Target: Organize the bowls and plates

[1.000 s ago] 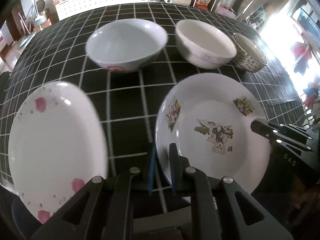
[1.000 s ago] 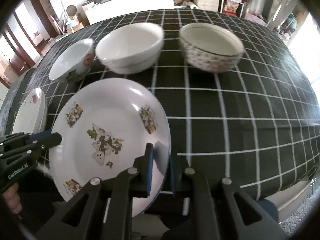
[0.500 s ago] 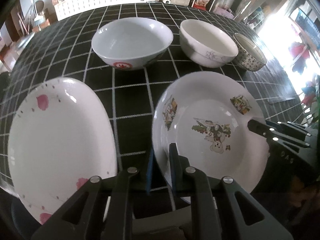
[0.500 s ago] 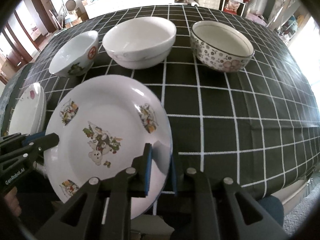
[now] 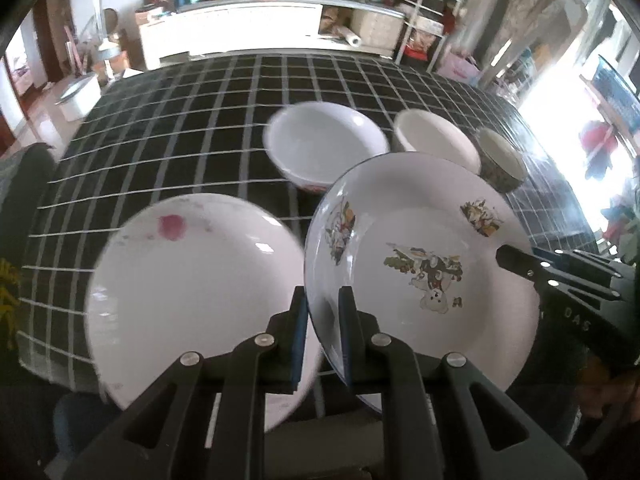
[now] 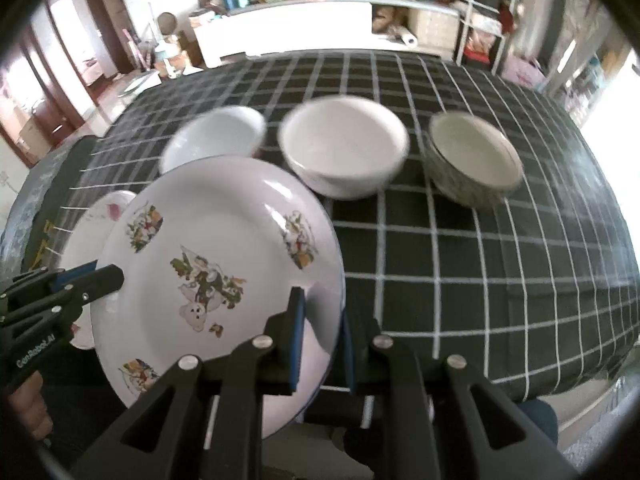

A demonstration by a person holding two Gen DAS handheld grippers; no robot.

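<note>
A white cartoon-print plate (image 5: 424, 256) (image 6: 216, 264) is held off the table by both grippers. My left gripper (image 5: 323, 328) is shut on its left rim. My right gripper (image 6: 322, 332) is shut on its right rim. A white plate with pink flowers (image 5: 192, 280) (image 6: 100, 220) lies on the table to the left, below the held plate. Behind stand three bowls in a row: a white bowl with a red mark (image 5: 324, 152) (image 6: 212, 140), a plain white bowl (image 5: 436, 140) (image 6: 344, 148), and a patterned bowl (image 5: 500, 160) (image 6: 472, 160).
The table has a black cloth with white grid lines (image 6: 480, 260); its front edge is close to me. A white cabinet (image 5: 240, 32) and shelves (image 6: 480, 8) stand beyond the far edge.
Both grippers have lifted the cartoon plate up off the table and shifted it left toward the pink-flower plate. The bowls have not moved.
</note>
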